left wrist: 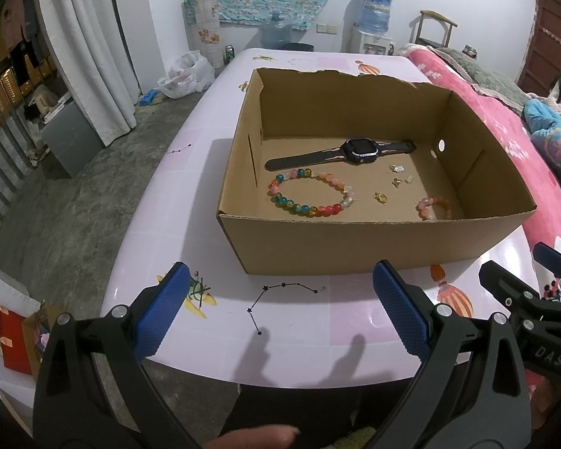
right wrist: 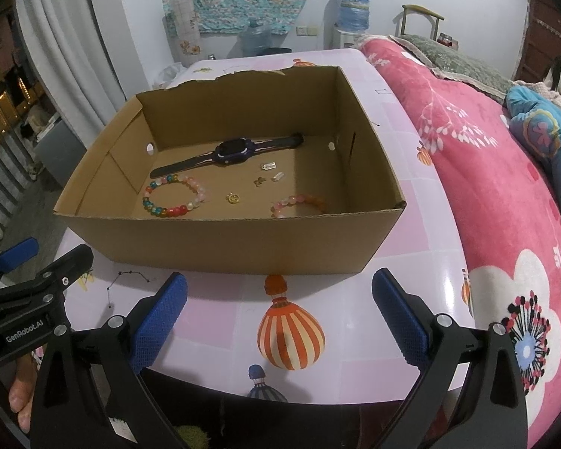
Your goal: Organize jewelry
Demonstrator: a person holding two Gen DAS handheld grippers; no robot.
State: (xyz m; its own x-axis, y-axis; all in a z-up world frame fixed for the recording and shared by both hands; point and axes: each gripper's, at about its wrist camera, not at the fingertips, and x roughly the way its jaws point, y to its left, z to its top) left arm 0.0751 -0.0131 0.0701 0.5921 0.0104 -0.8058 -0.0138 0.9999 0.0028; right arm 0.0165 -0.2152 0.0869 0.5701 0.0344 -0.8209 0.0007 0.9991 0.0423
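you hold the left gripper [left wrist: 280,310] and right gripper [right wrist: 280,314] spread apart and empty, short of the cardboard box [left wrist: 355,239] at 12 o'clock. inside lie the watch [left wrist: 359,148], the bead bracelet [left wrist: 310,192] and small charms [left wrist: 396,177], likely already gathered.

Bench [left wrist: 213,172]: glossy pale-pink top with rounded corners, printed with star-line constellations, a striped hot-air balloon [right wrist: 291,331] and small cartoon figures. One item rests directly on it: an open brown cardboard box [left wrist: 355,241], top flaps gone, far rim torn ragged, set towards the near edge. Right side of bench abuts a bed with a pink floral blanket [right wrist: 486,194].
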